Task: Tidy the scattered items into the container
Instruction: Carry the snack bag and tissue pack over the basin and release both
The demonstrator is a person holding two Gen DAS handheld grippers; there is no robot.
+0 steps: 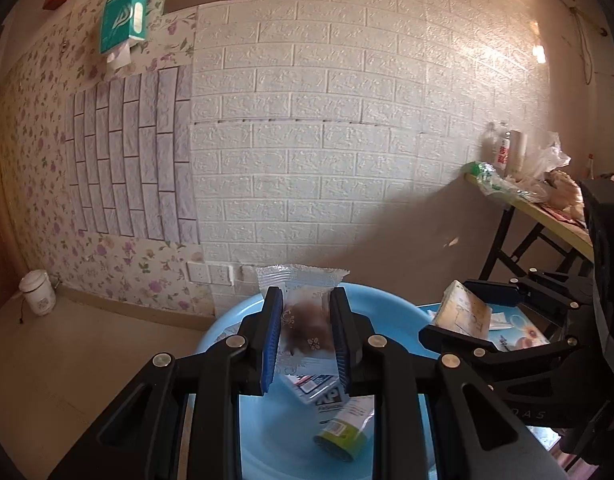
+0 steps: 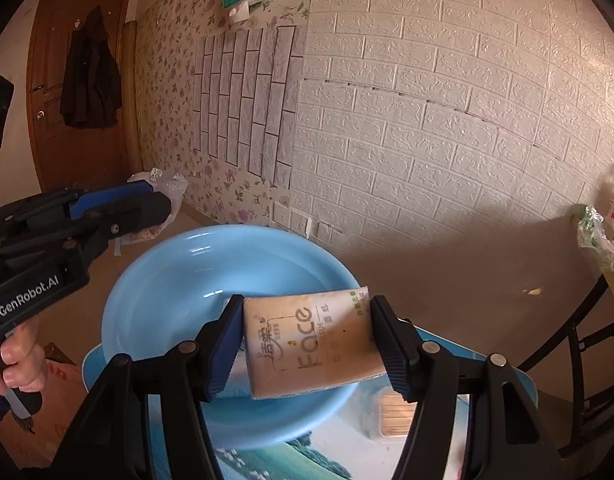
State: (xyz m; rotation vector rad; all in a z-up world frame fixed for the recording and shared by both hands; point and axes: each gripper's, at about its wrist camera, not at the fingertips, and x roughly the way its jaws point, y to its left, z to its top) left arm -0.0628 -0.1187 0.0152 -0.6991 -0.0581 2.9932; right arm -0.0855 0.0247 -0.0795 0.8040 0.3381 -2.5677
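My left gripper (image 1: pixel 306 300) is shut on a clear-wrapped brown pastry (image 1: pixel 307 322) and holds it above the light blue basin (image 1: pixel 223 328). Inside the basin lie a labelled packet (image 1: pixel 321 390) and a small green-labelled tin (image 1: pixel 339 436). My right gripper (image 2: pixel 307 304) is shut on a beige tissue pack (image 2: pixel 307 344) printed "Face", held over the near side of the basin (image 2: pixel 179 280). Each gripper shows in the other's view: the right gripper (image 1: pixel 447 308) with the tissue pack (image 1: pixel 463 314), and the left gripper (image 2: pixel 163 202) at the left, held by a hand (image 2: pixel 21 360).
The basin stands on a small table with a landscape picture (image 2: pixel 291 460). A clear box of toothpicks (image 2: pixel 395 416) lies on it near the basin. A cluttered folding table (image 1: pixel 527 198) is to the right, a white bin (image 1: pixel 37 292) and a cardboard box (image 2: pixel 55 380) on the floor.
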